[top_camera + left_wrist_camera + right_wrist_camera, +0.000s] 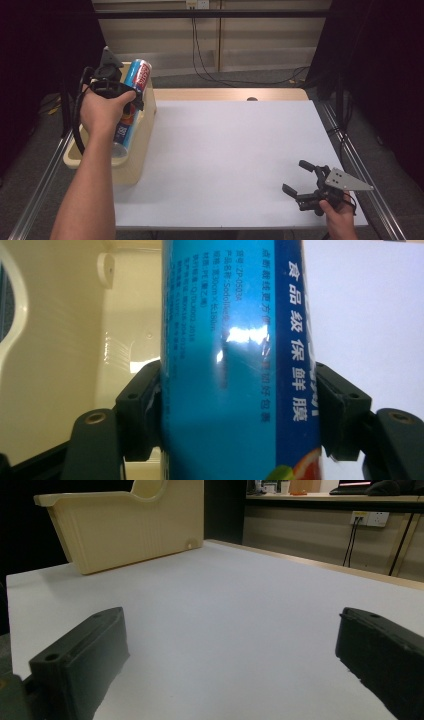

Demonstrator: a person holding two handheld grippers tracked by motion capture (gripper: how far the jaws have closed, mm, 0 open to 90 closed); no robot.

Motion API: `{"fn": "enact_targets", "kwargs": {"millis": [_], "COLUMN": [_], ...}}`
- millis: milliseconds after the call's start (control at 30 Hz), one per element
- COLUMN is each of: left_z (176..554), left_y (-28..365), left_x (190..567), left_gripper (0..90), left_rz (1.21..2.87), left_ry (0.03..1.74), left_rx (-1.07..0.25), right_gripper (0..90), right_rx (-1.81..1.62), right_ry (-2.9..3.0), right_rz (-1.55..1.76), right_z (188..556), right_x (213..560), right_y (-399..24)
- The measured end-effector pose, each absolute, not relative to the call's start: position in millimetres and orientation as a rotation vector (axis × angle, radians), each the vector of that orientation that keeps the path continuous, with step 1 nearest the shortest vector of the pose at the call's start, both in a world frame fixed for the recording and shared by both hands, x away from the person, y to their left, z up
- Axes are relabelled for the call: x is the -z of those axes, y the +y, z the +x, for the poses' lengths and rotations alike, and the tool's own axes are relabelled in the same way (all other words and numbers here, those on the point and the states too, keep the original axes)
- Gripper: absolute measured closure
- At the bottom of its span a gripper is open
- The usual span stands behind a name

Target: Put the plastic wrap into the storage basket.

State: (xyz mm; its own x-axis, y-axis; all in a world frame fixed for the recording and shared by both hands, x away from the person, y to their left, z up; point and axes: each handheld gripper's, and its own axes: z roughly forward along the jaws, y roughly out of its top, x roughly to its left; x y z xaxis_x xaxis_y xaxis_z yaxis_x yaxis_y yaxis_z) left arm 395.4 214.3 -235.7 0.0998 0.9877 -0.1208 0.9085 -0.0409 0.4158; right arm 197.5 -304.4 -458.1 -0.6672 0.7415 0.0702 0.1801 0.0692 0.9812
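my left tongs (pixel 131 96) clamp the roll (pixel 131 102) over the bin (pixel 140 150); placement unconfirmed. right tongs (pixel 299 176) wide open, empty.

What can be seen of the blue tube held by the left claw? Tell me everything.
The blue tube is a long glossy cylinder, blue and teal with white Chinese print, a red and white label near its far end and fruit pictures lower down. It lies tilted, lengthwise over the cream plastic bin at the table's left edge. The left claw is shut on its middle, one jaw on each side. Whether it touches the bin cannot be told.
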Motion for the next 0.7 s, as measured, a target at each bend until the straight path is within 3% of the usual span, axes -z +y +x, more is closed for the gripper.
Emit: {"fn": "enact_targets", "kwargs": {"millis": [700], "left_z": [378.0], "left_y": [253.3], "left_x": [254.2], "left_gripper": [31.9], "left_rz": [1.99], "left_ry": [1.884], "left_rx": [-0.278], "right_gripper": [0.3], "right_rx": [-1.631], "right_ry": [1.899], "right_rz": [0.917], "right_z": [197.6], "right_x": [458.3], "right_y": [-303.5]}}
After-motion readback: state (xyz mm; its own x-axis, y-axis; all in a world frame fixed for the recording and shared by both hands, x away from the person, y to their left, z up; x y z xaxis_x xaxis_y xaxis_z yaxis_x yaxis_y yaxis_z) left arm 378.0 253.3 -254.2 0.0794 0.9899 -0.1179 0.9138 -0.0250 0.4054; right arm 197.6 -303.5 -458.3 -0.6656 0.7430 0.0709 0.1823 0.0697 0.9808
